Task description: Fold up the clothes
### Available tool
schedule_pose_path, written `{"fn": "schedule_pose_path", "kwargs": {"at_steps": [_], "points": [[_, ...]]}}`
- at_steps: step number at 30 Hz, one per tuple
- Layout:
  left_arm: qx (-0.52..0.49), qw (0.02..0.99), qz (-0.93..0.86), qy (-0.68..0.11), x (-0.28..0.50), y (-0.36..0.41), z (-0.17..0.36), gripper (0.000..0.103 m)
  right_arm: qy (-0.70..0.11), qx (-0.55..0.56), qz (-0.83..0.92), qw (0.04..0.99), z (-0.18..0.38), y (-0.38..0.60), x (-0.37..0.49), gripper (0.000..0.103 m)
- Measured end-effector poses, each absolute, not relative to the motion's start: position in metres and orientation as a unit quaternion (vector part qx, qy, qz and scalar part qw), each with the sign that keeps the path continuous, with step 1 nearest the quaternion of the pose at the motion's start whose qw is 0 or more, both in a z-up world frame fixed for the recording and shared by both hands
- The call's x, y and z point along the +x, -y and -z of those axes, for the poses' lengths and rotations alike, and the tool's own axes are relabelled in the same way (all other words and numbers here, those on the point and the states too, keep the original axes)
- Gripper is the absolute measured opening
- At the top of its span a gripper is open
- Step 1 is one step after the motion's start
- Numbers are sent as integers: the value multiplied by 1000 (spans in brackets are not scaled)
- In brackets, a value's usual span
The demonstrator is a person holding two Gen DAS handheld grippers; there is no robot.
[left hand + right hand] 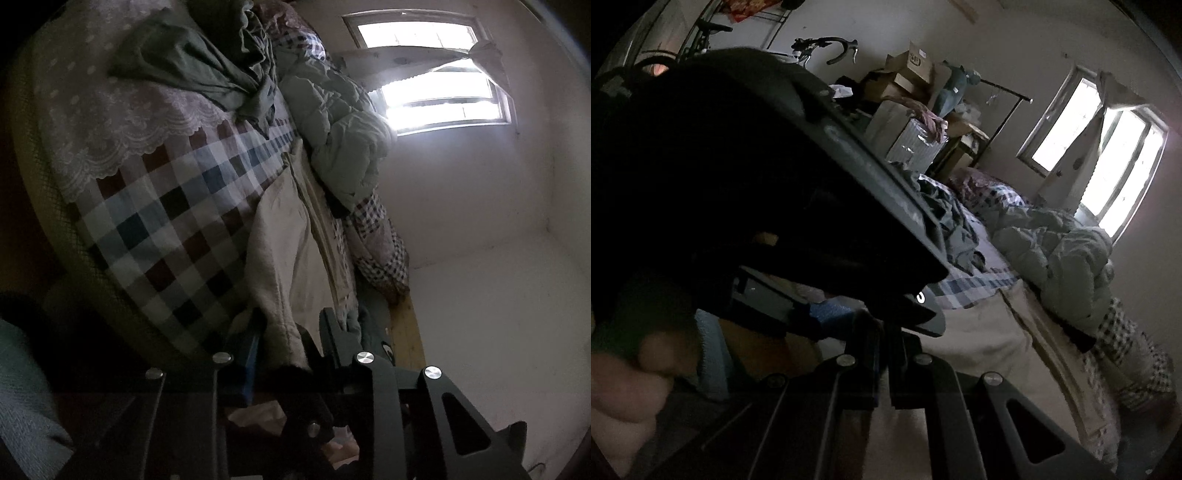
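Note:
A cream garment [284,240] lies stretched along the checked bed sheet [177,206] and runs down into my left gripper [291,325], which is shut on its bunched end. In the right wrist view the same cream garment [979,332] spreads over the bed to the right. My right gripper [886,328] has its fingers pressed together, right under the dark body of the left gripper [757,166], which fills the upper left. What the right fingers pinch is hidden in shadow. A crumpled green garment [207,62] sits further up the bed.
A pale green quilt [340,122] is heaped along the wall side under a bright window [443,99]. A lace cover [122,122] lies over the sheet. Boxes [912,66], a white bin [916,144] and a bicycle [827,44] crowd the bed's far end. A hand [628,387] shows at lower left.

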State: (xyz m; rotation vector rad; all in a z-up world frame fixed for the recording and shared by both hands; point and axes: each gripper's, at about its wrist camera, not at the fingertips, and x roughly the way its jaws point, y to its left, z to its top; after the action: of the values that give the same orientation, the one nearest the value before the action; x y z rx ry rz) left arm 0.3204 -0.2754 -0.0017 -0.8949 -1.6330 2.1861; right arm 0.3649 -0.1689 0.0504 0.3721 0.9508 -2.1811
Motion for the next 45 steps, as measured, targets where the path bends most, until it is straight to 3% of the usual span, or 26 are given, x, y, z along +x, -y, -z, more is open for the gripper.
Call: {"fn": "schedule_pose_path", "kwargs": {"at_steps": [18, 23, 24, 26, 27, 28, 34, 45], "points": [[-317, 138, -721, 600, 317, 283, 14, 26, -441, 94, 820, 354, -36, 166, 376, 4], [-318, 139, -711, 611, 316, 285, 17, 5, -468, 68, 805, 357, -32, 164, 385, 10], [-319, 138, -712, 610, 316, 285, 17, 4, -470, 68, 803, 360, -30, 164, 387, 15], [-320, 137, -714, 608, 317, 285, 17, 4, -473, 66, 800, 363, -28, 161, 390, 33], [-321, 136, -714, 607, 317, 285, 17, 4, -472, 64, 801, 364, -28, 159, 391, 48], [-321, 136, -715, 606, 317, 285, 16, 4, -469, 63, 801, 366, -28, 156, 391, 53], [-322, 138, -723, 596, 316, 285, 8, 3, -440, 80, 830, 334, -34, 134, 377, 67], [-322, 170, -761, 537, 309, 283, -47, 3, -414, 80, 863, 277, -33, 137, 377, 72]]}}
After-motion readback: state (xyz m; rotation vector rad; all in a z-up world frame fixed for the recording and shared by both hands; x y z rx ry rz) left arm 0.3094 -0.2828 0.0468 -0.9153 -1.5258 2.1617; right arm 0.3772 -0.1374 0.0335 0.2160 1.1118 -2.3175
